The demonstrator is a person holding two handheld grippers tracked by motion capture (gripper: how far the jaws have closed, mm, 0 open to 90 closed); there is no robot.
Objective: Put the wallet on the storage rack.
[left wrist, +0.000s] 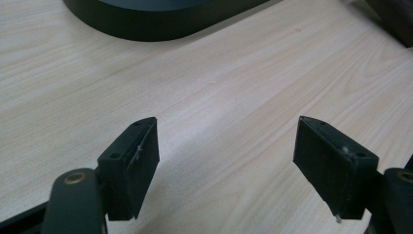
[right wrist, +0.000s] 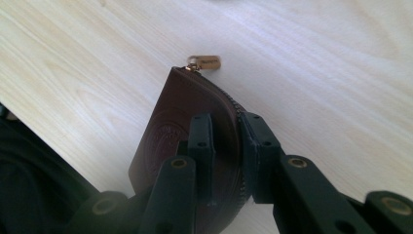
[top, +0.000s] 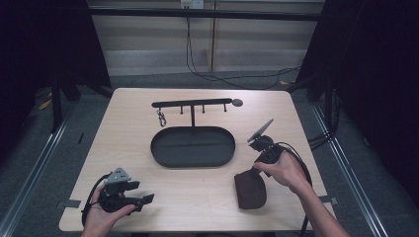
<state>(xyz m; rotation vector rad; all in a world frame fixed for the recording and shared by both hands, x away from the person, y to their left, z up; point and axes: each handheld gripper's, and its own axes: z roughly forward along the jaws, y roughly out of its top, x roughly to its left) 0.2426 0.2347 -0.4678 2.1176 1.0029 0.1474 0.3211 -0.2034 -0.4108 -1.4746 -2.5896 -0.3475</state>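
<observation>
Right tongs [right wrist: 226, 161] are clamped on a brown pouch [right wrist: 195, 122] along its zipper edge — the pouch [top: 250, 190] sits on the bench [top: 128, 133] just right of the black oval tray [top: 192, 146], toward the near edge. Left tongs [left wrist: 226, 170] gape wide, holding nothing, near-left of the tray — low over bare wood.
</observation>
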